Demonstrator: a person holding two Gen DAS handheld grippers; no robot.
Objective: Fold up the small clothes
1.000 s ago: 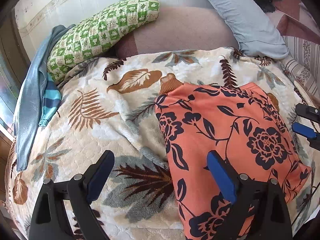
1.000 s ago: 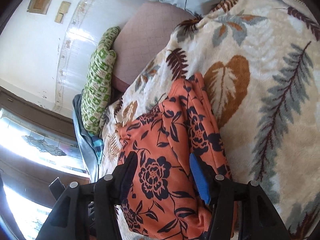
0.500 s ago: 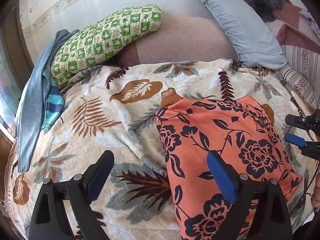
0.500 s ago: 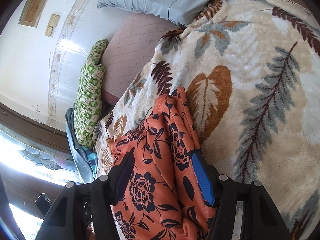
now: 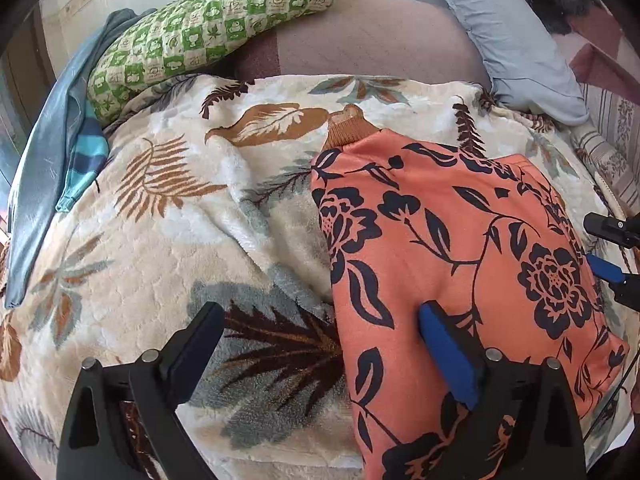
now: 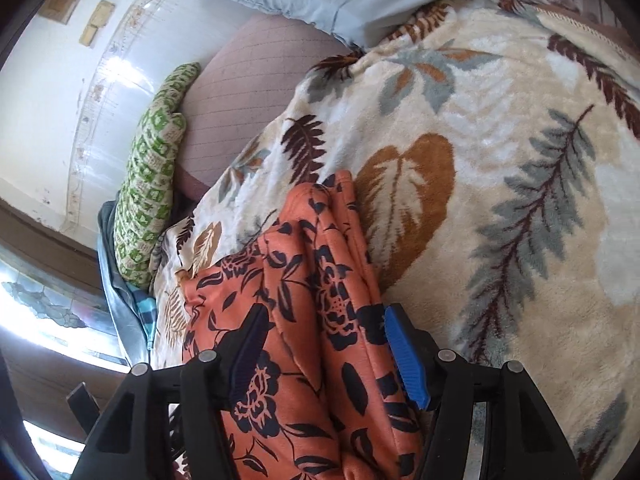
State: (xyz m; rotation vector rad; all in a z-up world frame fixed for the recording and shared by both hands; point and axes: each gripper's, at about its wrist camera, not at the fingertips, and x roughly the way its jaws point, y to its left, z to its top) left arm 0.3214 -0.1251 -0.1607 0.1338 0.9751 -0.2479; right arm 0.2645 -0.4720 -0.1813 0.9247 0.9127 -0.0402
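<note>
- bed under a cream leaf-print fleece blanket (image 5: 168, 264), pillows behind.
- orange floral-print garment (image 5: 460, 240) lies at one o'clock of the left claw (image 5: 320, 332), long axis running away.
- left claw nearer its edge, jaws opening, astride that edge, gripping nothing.
- right claw (image 6: 324, 340) half-spread around bunched folds; grip unclear.

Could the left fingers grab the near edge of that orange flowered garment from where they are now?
Probably yes. The left gripper is opening wide, straddling the orange garment's left edge: one finger over the leafy blanket, the other over the cloth. Nothing lies between them and that edge.
</note>
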